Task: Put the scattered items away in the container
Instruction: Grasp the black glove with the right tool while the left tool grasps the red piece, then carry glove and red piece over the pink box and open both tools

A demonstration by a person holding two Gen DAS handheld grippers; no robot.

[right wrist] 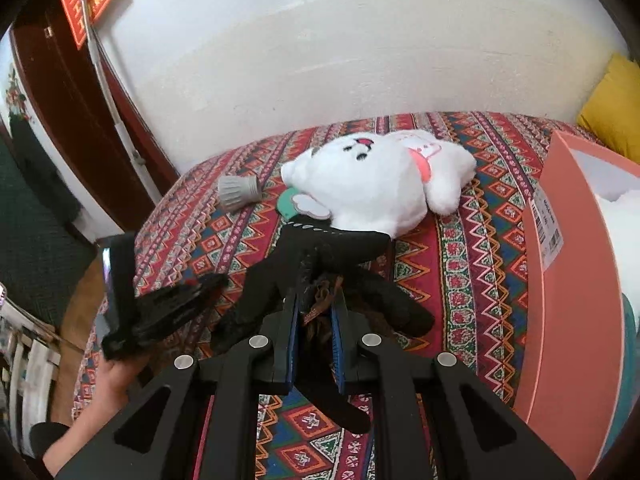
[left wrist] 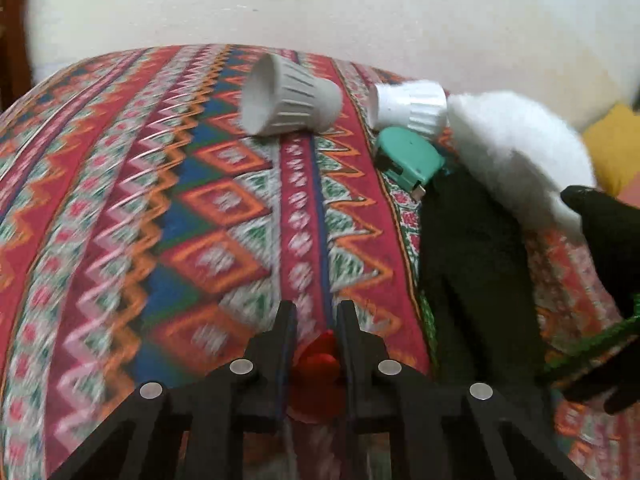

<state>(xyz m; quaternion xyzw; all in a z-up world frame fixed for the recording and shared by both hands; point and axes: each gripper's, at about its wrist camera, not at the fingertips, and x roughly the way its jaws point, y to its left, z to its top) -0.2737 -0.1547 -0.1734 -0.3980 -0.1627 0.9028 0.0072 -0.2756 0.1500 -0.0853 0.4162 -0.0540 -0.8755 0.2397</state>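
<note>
Scattered items lie across a bed under a zigzag-patterned cover (left wrist: 180, 208). Left wrist view: the left gripper (left wrist: 316, 316) has its jaws drawn narrow around a small red object (left wrist: 318, 354), which sits pinched between them close to the cover. Ahead of the fingertips and slightly left, a grey ribbed bulb housing (left wrist: 292, 96) lies on its side; ahead and to the right rest a white ribbed cap (left wrist: 416, 106) and, touching it on the nearer side, a teal tape measure (left wrist: 408, 160). Further right, a white plush toy (left wrist: 516, 148) slopes over a black glove (left wrist: 464, 248), whose fingers reach back beside the gripper.

Right wrist view: the right gripper (right wrist: 316, 300) is clamped narrow on the black glove (right wrist: 340, 248) at a brownish tag, the glove's fingers splayed around and beneath the jaws, partly raised off the cover (right wrist: 472, 248). Just beyond the glove lies the white plush toy (right wrist: 384, 176), with the bulb housing (right wrist: 238, 192) off to its left. The salmon-pink container (right wrist: 568, 288) stands open to the gripper's right, near the bed's edge. To the left, the other gripper (right wrist: 168, 316) shows with a hand (right wrist: 116, 376) beneath it.
</note>
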